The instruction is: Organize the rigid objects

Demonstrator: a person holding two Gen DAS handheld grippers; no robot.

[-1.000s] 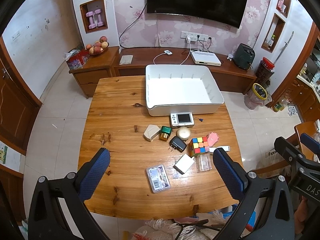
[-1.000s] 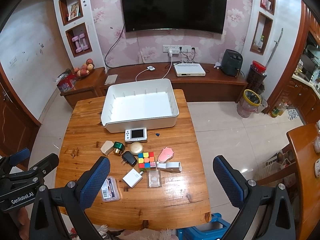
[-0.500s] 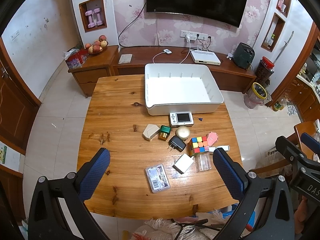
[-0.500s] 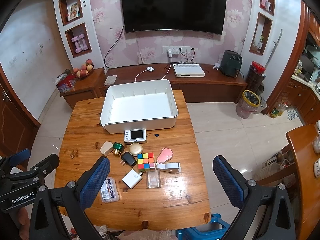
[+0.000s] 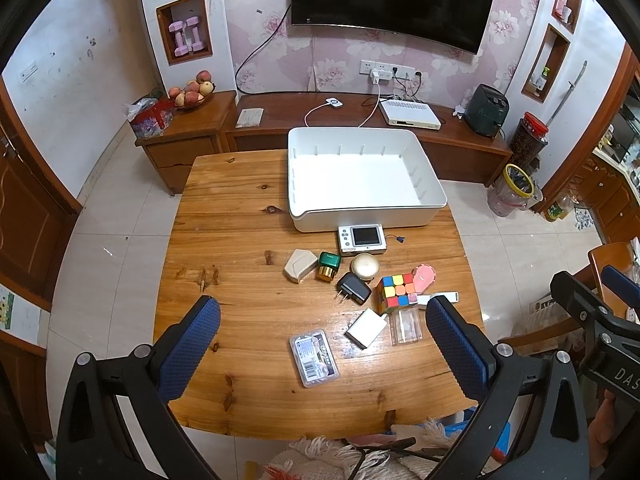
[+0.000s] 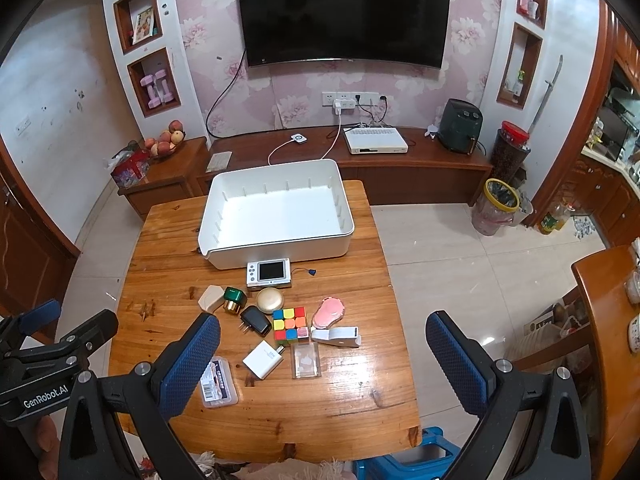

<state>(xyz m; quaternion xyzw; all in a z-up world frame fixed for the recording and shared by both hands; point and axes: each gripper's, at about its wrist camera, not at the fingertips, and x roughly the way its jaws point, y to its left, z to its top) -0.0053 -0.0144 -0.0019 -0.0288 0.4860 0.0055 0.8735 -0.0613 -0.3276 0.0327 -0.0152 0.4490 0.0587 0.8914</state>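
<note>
An empty white bin (image 5: pixel 362 178) (image 6: pixel 276 216) stands at the far side of a wooden table (image 5: pixel 240 240). In front of it lie a small camera (image 5: pixel 362 238) (image 6: pixel 269 273), a beige box (image 5: pixel 300 266), a green-gold jar (image 5: pixel 328 266), a round gold case (image 5: pixel 365 266), a black charger (image 5: pixel 352 289), a colour cube (image 5: pixel 396 292) (image 6: pixel 290 322), a pink item (image 5: pixel 424 278), a white adapter (image 5: pixel 366 328), a clear block (image 5: pixel 406 327) and a clear labelled case (image 5: pixel 314 356). My left gripper (image 5: pixel 322 344) and right gripper (image 6: pixel 322 352) are open, empty, high above the near table edge.
A TV cabinet (image 5: pixel 360 120) with a white set-top device (image 5: pixel 410 115) stands behind the table. A fruit bowl (image 5: pixel 190 92) sits on a side cabinet at the left. A blue stool (image 6: pixel 404 460) is under the near edge. A second wooden table (image 6: pixel 612 320) is at the right.
Both views have shifted very slightly; the objects on the table have not moved. Both grippers stay open.
</note>
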